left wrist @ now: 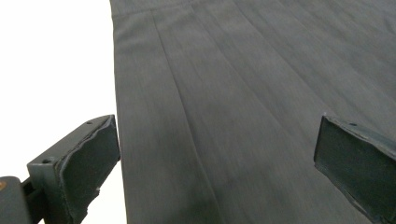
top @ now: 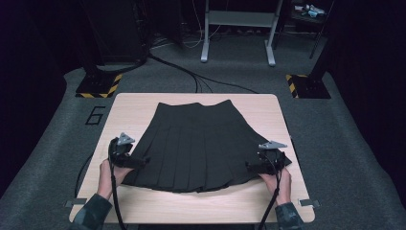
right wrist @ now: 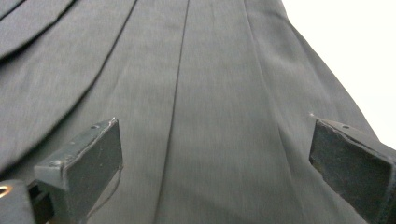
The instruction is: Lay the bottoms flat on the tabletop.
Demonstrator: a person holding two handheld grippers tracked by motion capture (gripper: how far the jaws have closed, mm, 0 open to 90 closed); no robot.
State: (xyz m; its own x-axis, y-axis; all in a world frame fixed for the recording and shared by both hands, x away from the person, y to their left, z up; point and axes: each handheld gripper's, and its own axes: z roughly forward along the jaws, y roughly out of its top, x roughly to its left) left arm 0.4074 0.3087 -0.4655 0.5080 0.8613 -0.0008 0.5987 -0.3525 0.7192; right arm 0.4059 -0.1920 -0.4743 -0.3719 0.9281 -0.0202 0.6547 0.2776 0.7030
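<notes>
On the pale bench (top: 143, 103) a black skirt (top: 196, 143) lies flat, waist far, hem toward me. My left tool (top: 136, 162) gapes wide at its left hem corner, my right tool (top: 253, 165) equally wide at the right corner.

A black pleated skirt (top: 196, 143) is lying flat and spread out on the tabletop (top: 129, 108), waistband pointing away from both grippers; its flared hem is reaching between the left gripper (top: 143, 161) and the right gripper (top: 250, 166); each gripper's spread jaws are straddling a side edge of the fabric.
</notes>
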